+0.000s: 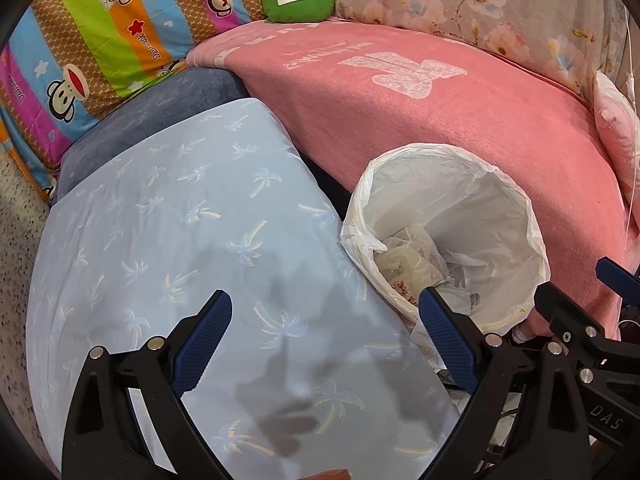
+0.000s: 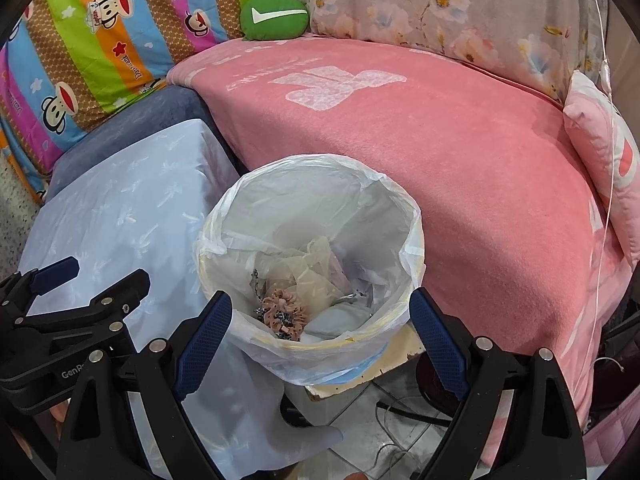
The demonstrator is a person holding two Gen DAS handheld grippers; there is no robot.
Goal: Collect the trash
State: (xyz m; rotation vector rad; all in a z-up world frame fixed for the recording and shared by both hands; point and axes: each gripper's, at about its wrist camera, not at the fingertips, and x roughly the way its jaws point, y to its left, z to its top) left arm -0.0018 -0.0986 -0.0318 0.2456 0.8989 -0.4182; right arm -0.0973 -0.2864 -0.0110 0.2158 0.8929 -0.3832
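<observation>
A trash bin (image 1: 516, 204) (image 2: 412, 216) lined with a white plastic bag stands between a pale blue cloth and a pink bed. Inside lie crumpled translucent wrappers (image 2: 316, 268) (image 1: 412, 252), white paper and a pinkish scrunchie-like item (image 2: 284, 308). My right gripper (image 2: 320, 336) hovers just above the bin's near rim, jaws wide open, nothing between them. My left gripper (image 1: 324, 340) hangs open over the pale blue cloth (image 1: 180, 240), left of the bin, also empty. Each gripper shows at the edge of the other's view: the right gripper (image 1: 580, 320) and the left gripper (image 2: 72, 292).
A pink blanket (image 2: 460, 152) covers the bed behind the bin. A striped monkey-print quilt (image 1: 88, 40), a green cushion (image 2: 274, 16) and a floral pillow (image 2: 440, 8) line the back. Tiled floor with cables (image 2: 392, 412) lies below the bin.
</observation>
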